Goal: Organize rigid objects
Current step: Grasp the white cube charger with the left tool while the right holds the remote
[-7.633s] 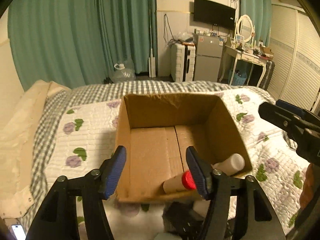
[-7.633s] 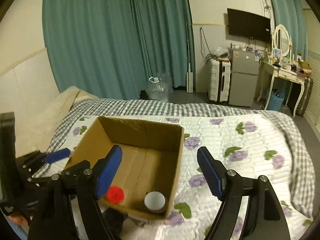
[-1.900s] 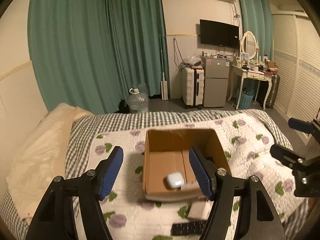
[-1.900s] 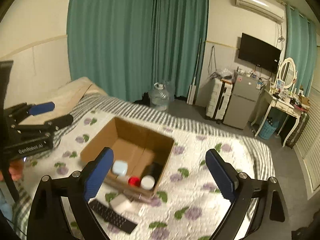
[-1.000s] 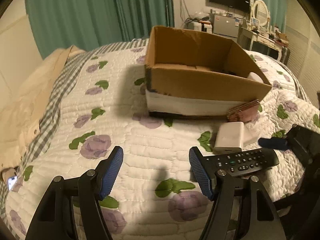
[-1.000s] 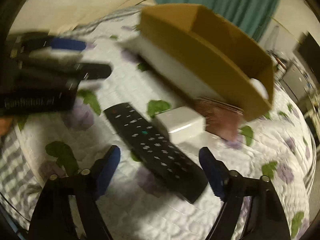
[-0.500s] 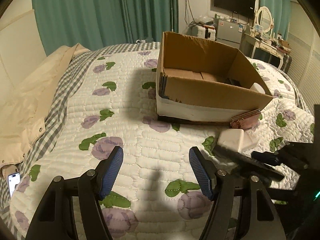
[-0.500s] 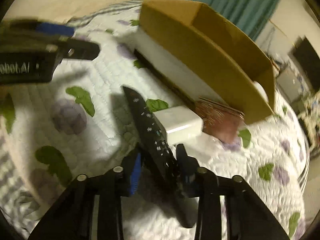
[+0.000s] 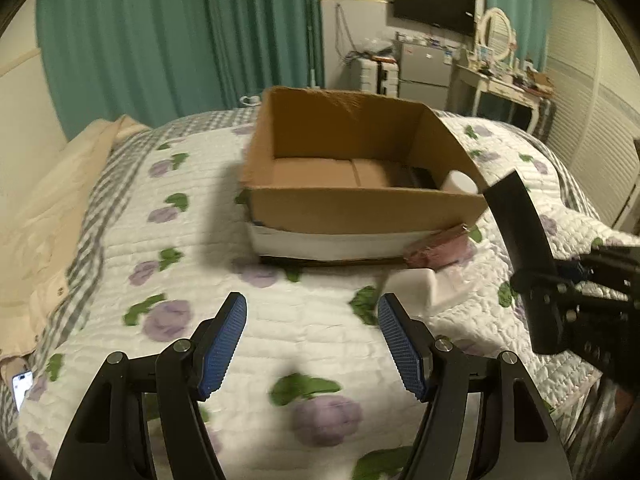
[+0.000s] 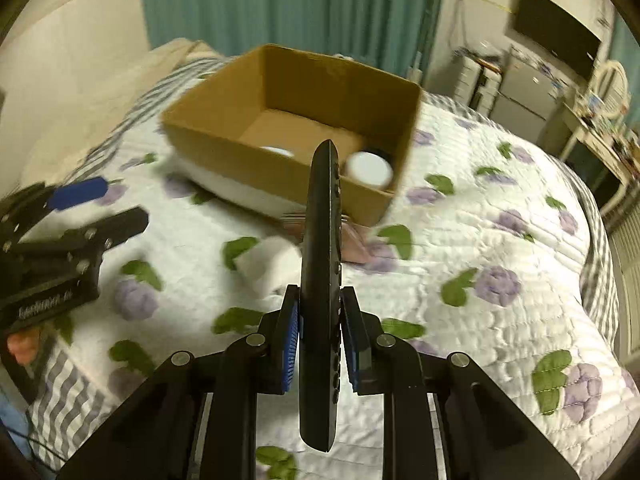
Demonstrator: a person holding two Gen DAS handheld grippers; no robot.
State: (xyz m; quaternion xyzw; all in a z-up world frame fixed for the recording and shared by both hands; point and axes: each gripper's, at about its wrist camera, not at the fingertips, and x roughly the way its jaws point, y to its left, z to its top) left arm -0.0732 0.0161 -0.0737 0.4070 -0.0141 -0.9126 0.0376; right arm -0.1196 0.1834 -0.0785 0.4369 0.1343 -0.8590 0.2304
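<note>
Inspecting the cardboard box (image 10: 280, 162), I found its contents blurred: only a white round cap (image 10: 368, 169) read clearly. My right gripper (image 10: 320, 340) had just been closing and was clamped on the black remote (image 10: 322, 240), held edge-on and clear of the quilt (image 10: 480, 240), its tip at twelve o'clock over the box. My left gripper (image 9: 312, 340) stood apart, empty. Only the left view showed the remote's broad back (image 9: 520, 232) at three o'clock. The white block (image 9: 412, 284) and reddish wallet (image 9: 440, 246) were smeared.

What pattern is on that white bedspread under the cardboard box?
The bedspread is quilted white with purple flowers and green leaves, with a grey checked border; the right wrist view shows it best.
</note>
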